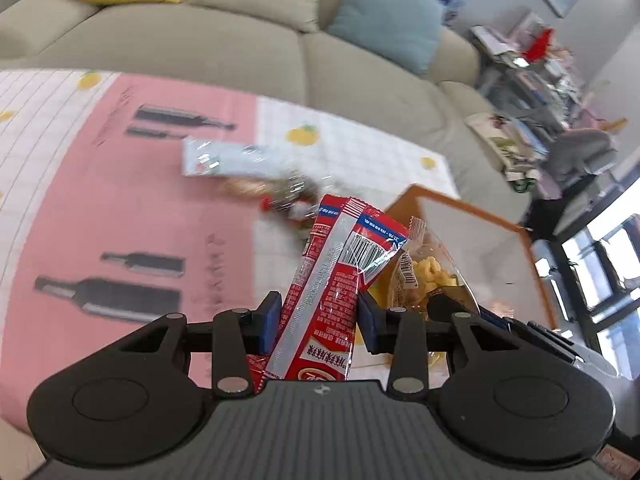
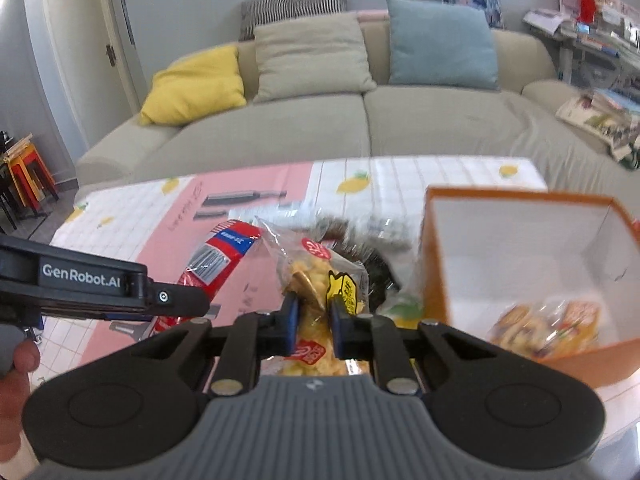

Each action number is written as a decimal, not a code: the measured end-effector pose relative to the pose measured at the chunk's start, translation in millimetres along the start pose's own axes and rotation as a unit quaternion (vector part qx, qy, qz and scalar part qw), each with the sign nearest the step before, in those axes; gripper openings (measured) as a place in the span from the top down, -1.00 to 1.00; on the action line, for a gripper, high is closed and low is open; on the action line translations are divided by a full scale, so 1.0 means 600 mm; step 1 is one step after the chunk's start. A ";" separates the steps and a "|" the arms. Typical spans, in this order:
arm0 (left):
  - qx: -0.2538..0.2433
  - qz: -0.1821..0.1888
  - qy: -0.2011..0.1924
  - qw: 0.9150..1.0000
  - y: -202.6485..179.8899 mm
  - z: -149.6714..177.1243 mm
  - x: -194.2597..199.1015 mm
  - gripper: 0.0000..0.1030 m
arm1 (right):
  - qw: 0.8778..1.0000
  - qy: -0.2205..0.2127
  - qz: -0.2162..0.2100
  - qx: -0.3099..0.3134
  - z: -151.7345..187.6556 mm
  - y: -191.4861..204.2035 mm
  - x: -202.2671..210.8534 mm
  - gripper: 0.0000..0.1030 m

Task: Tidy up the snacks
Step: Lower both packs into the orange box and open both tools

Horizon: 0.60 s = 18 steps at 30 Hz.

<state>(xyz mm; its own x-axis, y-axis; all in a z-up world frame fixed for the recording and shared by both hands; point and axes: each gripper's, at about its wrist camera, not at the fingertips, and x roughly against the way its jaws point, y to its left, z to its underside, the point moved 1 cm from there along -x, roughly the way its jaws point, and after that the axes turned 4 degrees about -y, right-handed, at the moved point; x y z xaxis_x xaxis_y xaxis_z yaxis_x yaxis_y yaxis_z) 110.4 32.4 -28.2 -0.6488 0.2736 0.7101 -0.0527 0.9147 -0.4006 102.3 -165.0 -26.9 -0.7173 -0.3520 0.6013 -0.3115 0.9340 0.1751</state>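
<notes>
My left gripper (image 1: 318, 316) is shut on a red snack packet (image 1: 332, 280) and holds it above the table; the packet also shows in the right wrist view (image 2: 218, 258). My right gripper (image 2: 313, 314) is shut on a clear bag of yellow snacks (image 2: 316, 276), which also shows in the left wrist view (image 1: 426, 276) just right of the red packet. An orange box (image 2: 436, 264) with a white inside stands to the right and holds one snack bag (image 2: 548, 324). More packets (image 1: 224, 158) lie on the table beyond.
The table has a pink and white lemon-print cloth (image 1: 120, 208). A beige sofa (image 2: 320, 128) with yellow, beige and blue cushions stands behind it. A cluttered shelf (image 1: 532, 80) is at the far right. A dark packet (image 2: 360, 248) lies beside the box.
</notes>
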 end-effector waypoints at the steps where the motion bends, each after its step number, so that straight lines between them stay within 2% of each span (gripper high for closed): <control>1: -0.007 0.007 -0.001 1.000 -0.014 -0.007 -0.001 0.12 | 1.000 -0.005 0.003 0.003 -0.007 -0.008 0.009 0.74; 6: -0.047 0.040 -0.001 0.998 -0.090 -0.038 -0.021 0.12 | 1.000 -0.014 0.017 0.010 -0.045 -0.073 0.042 0.74; 13: -0.081 0.091 0.032 0.992 -0.198 -0.076 -0.094 0.12 | 0.998 0.005 0.039 -0.045 -0.084 -0.210 0.059 0.75; 18: -0.109 0.093 0.069 0.987 -0.261 -0.084 -0.164 0.12 | 0.995 0.026 0.062 -0.071 -0.096 -0.290 0.044 0.75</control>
<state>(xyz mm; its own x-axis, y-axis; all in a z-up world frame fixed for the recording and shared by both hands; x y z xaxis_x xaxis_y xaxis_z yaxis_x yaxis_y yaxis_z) 220.8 -122.6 -6.0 -0.5218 0.4670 0.7139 0.2322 0.8830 -0.4079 173.2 -333.0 3.2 -0.7103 -0.2324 0.6644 -0.1275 0.9708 0.2033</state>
